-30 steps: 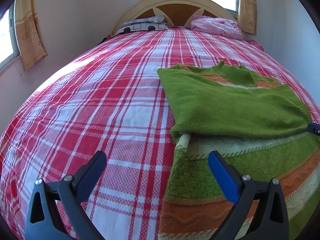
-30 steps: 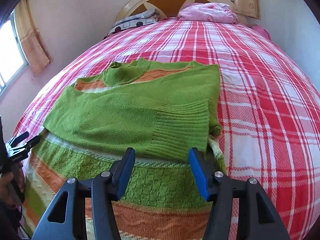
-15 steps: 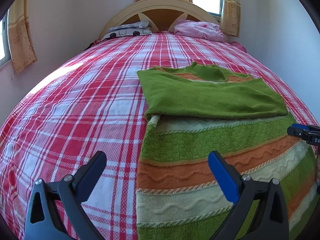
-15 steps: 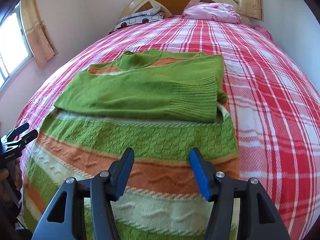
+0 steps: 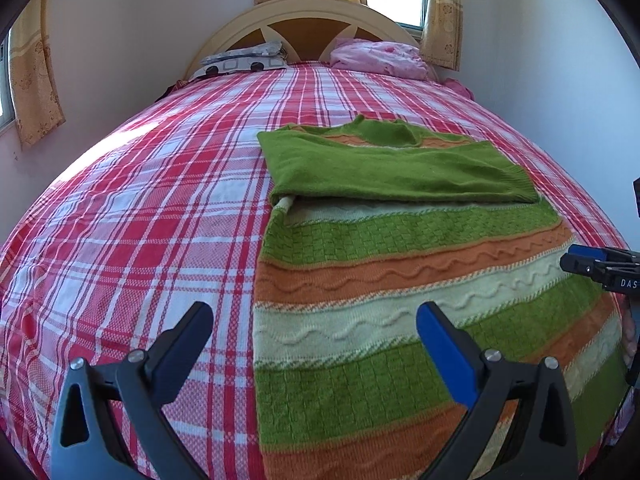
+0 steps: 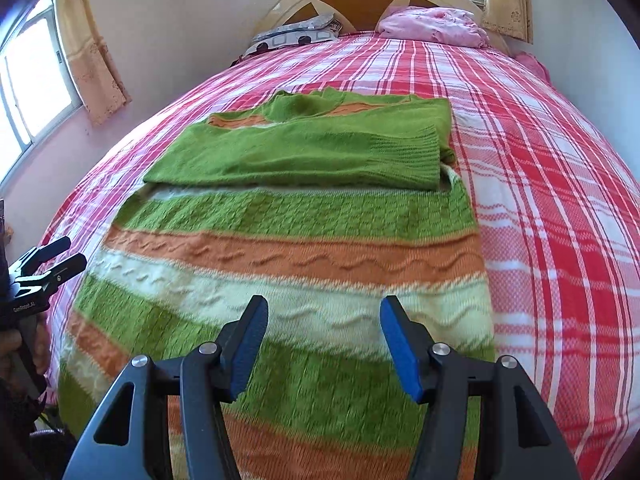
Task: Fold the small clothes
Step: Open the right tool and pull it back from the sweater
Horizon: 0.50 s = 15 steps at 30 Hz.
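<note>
A knitted sweater with green, orange and cream stripes lies flat on the bed, and it also shows in the right wrist view. Its green sleeves are folded across the chest, below the collar. My left gripper is open and empty, above the sweater's lower left edge. My right gripper is open and empty, above the sweater's lower right part. Each gripper shows at the edge of the other's view: the right one and the left one.
The bed has a red and white plaid cover. A patterned pillow and a pink bundle lie by the headboard. Walls stand close on both sides, with curtained windows.
Both grippers have pulled back toward the foot of the bed, away from the folded sleeves, and more of the sweater's striped lower body has come into view. Both stay open.
</note>
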Each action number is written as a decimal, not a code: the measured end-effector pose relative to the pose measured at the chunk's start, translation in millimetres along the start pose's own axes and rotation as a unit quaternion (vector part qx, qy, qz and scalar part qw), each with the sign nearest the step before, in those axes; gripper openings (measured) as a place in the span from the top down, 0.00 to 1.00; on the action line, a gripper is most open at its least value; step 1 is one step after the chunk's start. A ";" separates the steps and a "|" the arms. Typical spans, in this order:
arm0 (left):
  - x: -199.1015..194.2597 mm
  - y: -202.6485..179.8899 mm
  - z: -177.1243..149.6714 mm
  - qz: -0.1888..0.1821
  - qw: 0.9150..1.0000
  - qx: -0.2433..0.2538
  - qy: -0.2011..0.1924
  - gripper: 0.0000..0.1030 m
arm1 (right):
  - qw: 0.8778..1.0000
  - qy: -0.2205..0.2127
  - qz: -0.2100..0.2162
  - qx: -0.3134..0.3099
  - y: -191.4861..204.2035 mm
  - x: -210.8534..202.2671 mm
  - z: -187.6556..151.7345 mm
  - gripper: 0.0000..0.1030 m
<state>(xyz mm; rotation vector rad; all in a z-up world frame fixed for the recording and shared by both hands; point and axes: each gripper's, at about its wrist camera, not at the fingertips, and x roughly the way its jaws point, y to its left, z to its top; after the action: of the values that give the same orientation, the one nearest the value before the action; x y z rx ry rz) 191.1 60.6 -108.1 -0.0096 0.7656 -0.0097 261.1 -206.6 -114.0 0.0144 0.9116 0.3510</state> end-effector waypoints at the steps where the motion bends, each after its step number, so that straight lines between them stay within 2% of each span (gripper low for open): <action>1: -3.5 -1.1 -2.7 0.000 1.000 0.003 0.000 0.00 | 1.000 0.001 0.001 -0.002 1.6 -2.0 -2.9 0.42; 10: -30.6 -4.8 -21.7 -0.003 1.000 0.016 -0.004 0.00 | 1.000 0.006 0.004 -0.014 14.7 -15.2 -22.7 0.42; 15: -46.3 -8.8 -36.6 -0.017 1.000 0.024 0.007 0.00 | 0.999 0.013 0.009 -0.031 27.3 -26.3 -40.0 0.42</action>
<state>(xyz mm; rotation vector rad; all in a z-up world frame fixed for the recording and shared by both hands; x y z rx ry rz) 132.4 52.1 -102.2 0.0232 0.7783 -0.0602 207.4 -194.3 -114.0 -0.0397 0.9264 0.3970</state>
